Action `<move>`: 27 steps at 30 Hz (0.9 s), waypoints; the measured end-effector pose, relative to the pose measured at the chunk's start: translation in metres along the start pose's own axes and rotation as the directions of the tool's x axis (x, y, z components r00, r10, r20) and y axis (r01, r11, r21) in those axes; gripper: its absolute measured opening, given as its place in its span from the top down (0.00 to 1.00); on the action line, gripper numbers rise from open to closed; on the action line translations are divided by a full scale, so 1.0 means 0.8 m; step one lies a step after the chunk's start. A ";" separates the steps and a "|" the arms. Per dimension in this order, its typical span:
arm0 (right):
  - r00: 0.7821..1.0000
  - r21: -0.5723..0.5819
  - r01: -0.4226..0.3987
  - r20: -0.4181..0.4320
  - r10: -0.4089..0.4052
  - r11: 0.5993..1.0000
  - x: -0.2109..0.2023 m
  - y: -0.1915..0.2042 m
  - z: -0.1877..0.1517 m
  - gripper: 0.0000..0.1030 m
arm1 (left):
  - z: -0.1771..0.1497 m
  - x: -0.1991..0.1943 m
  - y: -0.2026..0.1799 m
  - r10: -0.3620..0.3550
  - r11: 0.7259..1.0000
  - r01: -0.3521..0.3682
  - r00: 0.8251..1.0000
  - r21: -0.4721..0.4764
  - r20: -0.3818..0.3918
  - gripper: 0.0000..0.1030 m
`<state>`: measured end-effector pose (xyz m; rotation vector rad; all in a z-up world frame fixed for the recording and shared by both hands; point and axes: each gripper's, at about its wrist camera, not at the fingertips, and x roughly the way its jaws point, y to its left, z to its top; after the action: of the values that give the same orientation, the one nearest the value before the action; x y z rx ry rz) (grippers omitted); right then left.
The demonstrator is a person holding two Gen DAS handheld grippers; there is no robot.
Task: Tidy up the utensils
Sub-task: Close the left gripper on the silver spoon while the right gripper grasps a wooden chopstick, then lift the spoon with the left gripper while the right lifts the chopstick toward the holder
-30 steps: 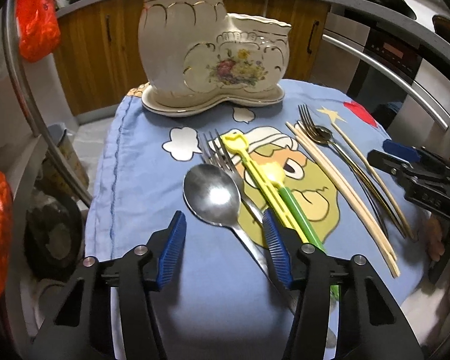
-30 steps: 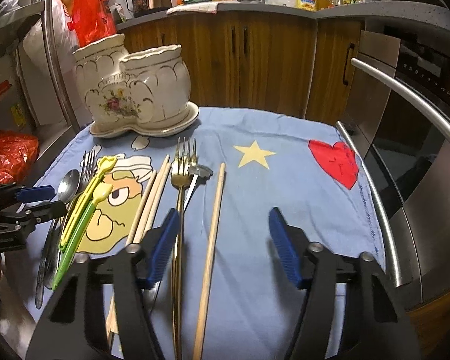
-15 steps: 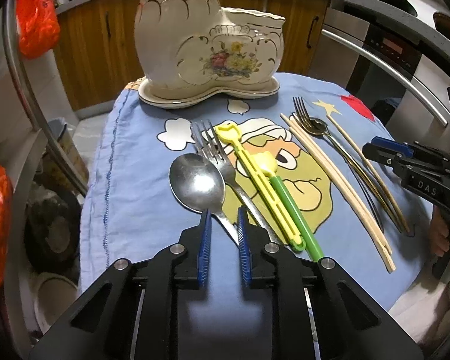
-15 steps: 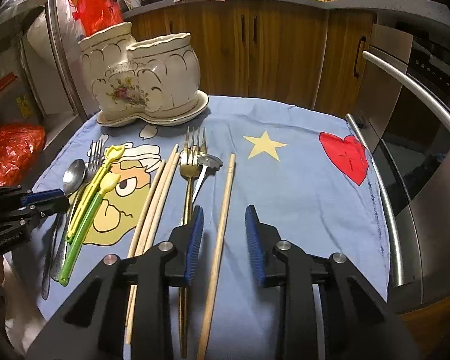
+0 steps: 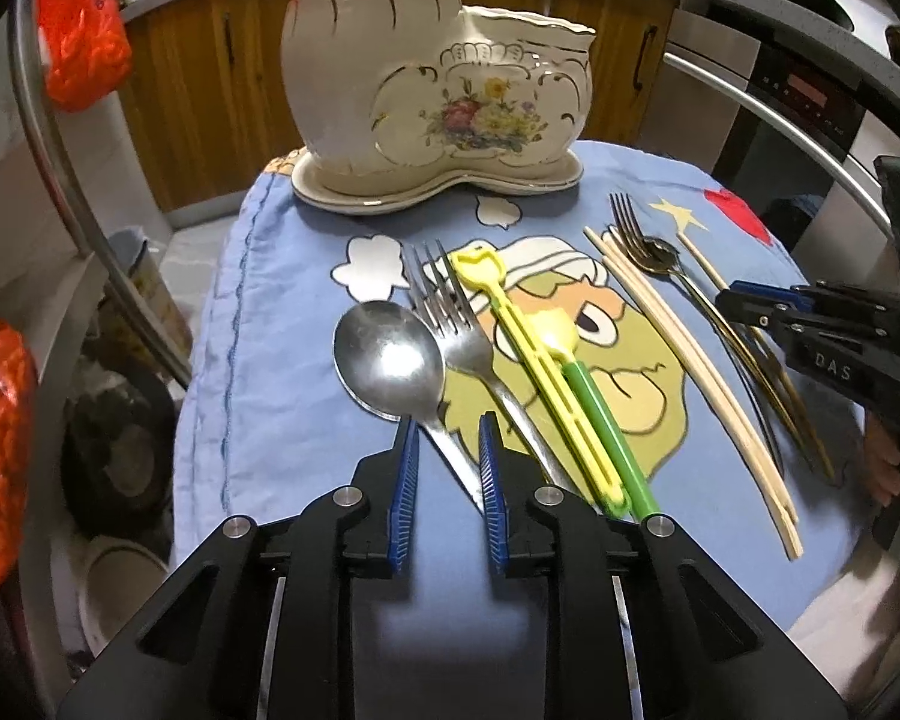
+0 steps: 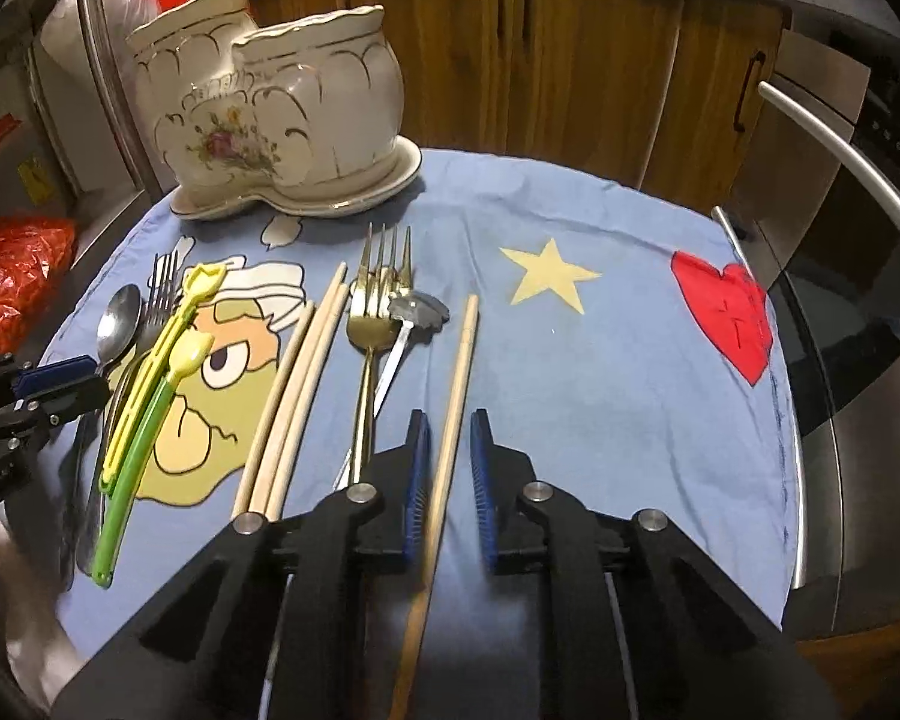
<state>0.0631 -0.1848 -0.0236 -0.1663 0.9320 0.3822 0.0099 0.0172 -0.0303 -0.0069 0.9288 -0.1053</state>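
Ceramic holder [image 5: 438,90], far edge of blue cloth [image 5: 270,420]: biggest item, two joined pots on a shared saucer, cream w/ gold trim + flower decal. Looks heavy, brittle; prob. best left where it stands, utensils brought to it.

Utensils lie in rows on cloth, handles toward the grippers.

Pale chopstick pair [image 6: 288,396], centre: long, light, stiff, round — likely to roll; take mid-shaft.

Single chopstick [image 6: 456,396], right of gold fork [image 6: 372,324]: same sort. Right gripper [image 6: 448,420] jaws have just been closing, now narrow, shaft between the pads; left pad seems on it, right pad shows a gap — grip not clear.

Steel spoon [image 5: 390,360], left side beside steel fork [image 5: 450,324]: heavier, smooth, prob. slippery; flat handle is the place to pinch. Left gripper [image 5: 447,426] narrow, straddling spoon handle just below bowl; pads don't seem to press yet.

Yellow tongs [image 5: 534,366] + green-handled piece [image 5: 606,420]: plastic, light, a bit flexy.
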 end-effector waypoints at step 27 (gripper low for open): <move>0.968 0.070 -0.092 0.240 0.073 0.993 -0.065 -0.010 0.007 0.95 | 0.013 -0.036 0.032 -0.164 0.980 0.180 0.973 -0.088 0.164 0.94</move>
<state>0.0427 -0.2029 0.0216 -0.0073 0.7183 0.4308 0.0032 0.0449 -0.0021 -0.1888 0.7752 -0.2153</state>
